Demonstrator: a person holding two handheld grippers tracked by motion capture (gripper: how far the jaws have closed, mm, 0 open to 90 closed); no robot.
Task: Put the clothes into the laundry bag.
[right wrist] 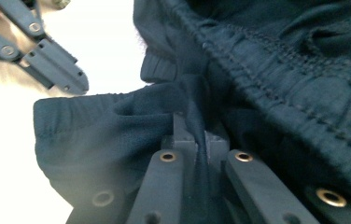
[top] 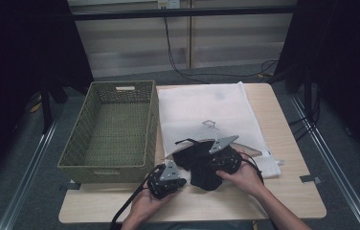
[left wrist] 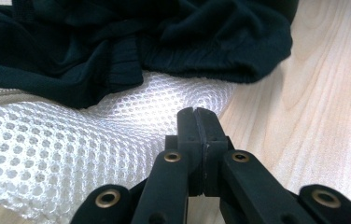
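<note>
Both grippers sit at the wooden table's (top: 288,191) near edge, beside the green woven basket (top: 111,129); the white mesh laundry bag (top: 207,110) lies flat beyond them; the black garment (top: 202,165) is bunched on the bag's near end; the right gripper (right wrist: 197,135) pinches a fold of its fabric; the left gripper (left wrist: 197,114) is clenched with nothing between its jaws, just short of the mesh.

Black garment (top: 202,165) (elastic waistband, maybe shorts) bunched at table's near edge, partly over white mesh laundry bag (top: 202,112) lying flat.
</note>
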